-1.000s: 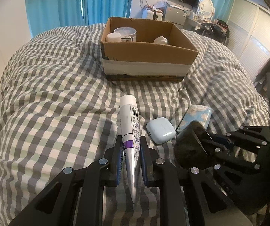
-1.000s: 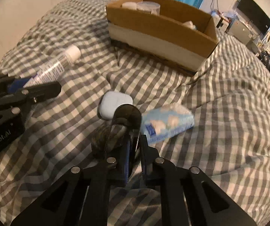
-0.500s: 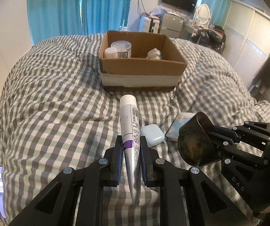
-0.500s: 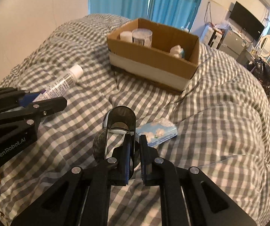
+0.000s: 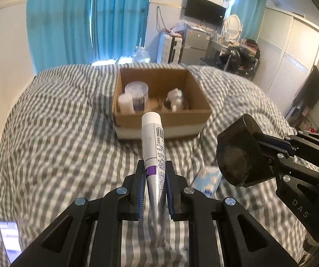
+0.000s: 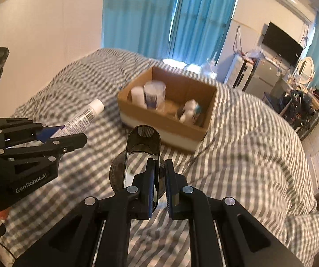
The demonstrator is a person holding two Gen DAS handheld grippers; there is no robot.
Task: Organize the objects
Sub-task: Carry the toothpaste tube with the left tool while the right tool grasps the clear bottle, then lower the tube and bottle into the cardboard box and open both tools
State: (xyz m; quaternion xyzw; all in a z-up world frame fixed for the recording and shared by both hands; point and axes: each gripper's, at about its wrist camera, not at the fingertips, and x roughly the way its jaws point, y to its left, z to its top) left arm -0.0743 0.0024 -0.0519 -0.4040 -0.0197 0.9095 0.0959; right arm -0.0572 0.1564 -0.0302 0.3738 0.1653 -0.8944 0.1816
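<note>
My left gripper [image 5: 155, 173] is shut on a white tube with a purple band [image 5: 152, 140], held above the checked bed, cap pointing at the cardboard box [image 5: 161, 120]. My right gripper [image 6: 159, 173] is shut on the rim of a dark compact mirror case [image 6: 142, 149], also raised; it shows in the left wrist view [image 5: 239, 153] to the right of the tube. The tube shows in the right wrist view [image 6: 86, 115], left of the box [image 6: 166, 122]. The box holds a clear round tub [image 5: 137, 95], a white bottle [image 5: 125, 104] and a small white item [image 5: 175, 98].
A light blue tissue pack [image 5: 208, 182] lies on the bed below the mirror case. A phone [image 5: 10, 238] lies at the bed's near left edge. Blue curtains, a fridge, a TV and cluttered furniture stand behind the bed.
Both grippers have lifted their objects higher above the bed and the view now tilts up toward the box. The white earbud case is out of sight.
</note>
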